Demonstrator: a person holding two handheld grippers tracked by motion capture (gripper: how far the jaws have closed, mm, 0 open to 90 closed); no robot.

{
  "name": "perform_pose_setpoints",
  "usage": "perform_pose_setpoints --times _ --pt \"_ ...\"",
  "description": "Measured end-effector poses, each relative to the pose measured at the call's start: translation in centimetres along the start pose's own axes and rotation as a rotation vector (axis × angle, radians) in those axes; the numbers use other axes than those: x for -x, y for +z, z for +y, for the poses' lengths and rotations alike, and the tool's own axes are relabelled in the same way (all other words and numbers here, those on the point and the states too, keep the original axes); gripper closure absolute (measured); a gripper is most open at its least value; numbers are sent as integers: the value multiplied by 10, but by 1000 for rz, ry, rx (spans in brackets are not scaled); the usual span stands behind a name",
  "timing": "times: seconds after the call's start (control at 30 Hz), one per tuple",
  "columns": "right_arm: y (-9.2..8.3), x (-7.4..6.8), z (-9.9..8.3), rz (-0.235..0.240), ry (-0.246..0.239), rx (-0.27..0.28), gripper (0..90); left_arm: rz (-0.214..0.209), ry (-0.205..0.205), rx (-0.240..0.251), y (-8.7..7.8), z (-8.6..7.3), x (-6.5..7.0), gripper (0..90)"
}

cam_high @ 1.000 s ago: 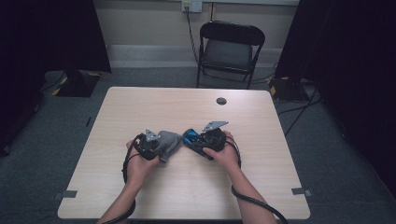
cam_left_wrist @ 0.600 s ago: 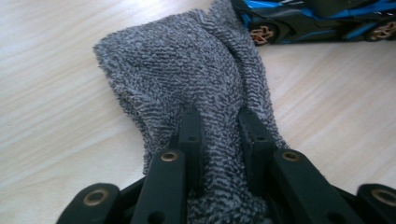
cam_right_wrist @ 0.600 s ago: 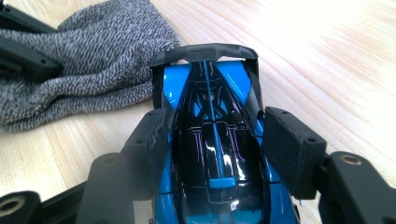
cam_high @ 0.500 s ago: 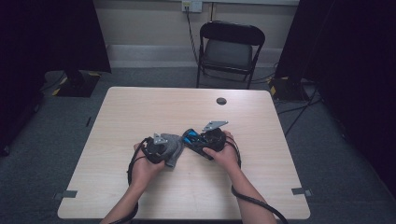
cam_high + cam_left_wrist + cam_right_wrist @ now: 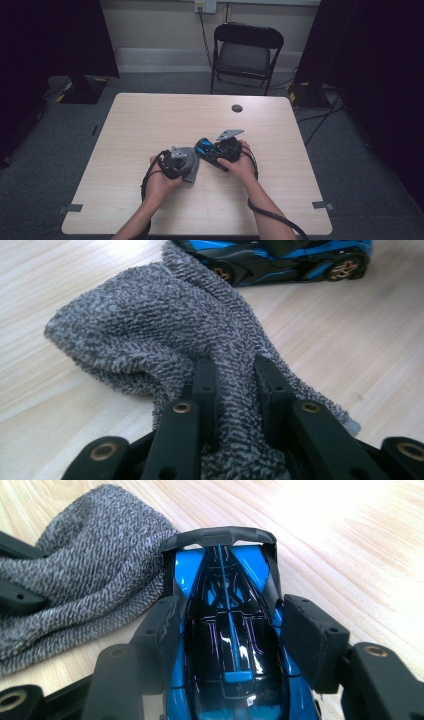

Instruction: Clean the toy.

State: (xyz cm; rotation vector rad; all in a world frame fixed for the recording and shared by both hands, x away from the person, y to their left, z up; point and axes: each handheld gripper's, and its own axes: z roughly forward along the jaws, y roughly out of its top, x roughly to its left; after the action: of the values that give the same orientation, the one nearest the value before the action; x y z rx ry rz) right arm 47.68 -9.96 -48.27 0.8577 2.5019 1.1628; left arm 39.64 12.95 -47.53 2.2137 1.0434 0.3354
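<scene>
A black folding chair (image 5: 246, 52) stands behind the wooden table (image 5: 150, 125), near a wall socket (image 5: 205, 6).

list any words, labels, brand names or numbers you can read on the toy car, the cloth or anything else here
None: no readable text anywhere.
Blue and black toy car: thin line markings on the body, no letters or numbers.
Grey cloth: plain knit, no tag or label showing.
Wall outlet above the folding chair: too small to show any marking.
Table: bare wood grain, no print.

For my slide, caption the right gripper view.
Right gripper clamps a blue toy car beside a grey cloth.
</scene>
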Motion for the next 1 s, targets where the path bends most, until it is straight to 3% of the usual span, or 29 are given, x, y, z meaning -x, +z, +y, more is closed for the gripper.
perform_pose_setpoints --times 0.33,0.63,0.77,1.0 --pt "0 0 0 0 1 -1 413 -37 -2 10 0 0 9 745" --pt "0 0 0 -1 -1 -1 413 -55 46 3 1 2 21 747" --pt "0 0 1 -1 -2 -3 413 -97 54 9 3 3 30 748" --pt "0 0 0 0 -1 -2 413 -98 79 7 5 5 37 747"
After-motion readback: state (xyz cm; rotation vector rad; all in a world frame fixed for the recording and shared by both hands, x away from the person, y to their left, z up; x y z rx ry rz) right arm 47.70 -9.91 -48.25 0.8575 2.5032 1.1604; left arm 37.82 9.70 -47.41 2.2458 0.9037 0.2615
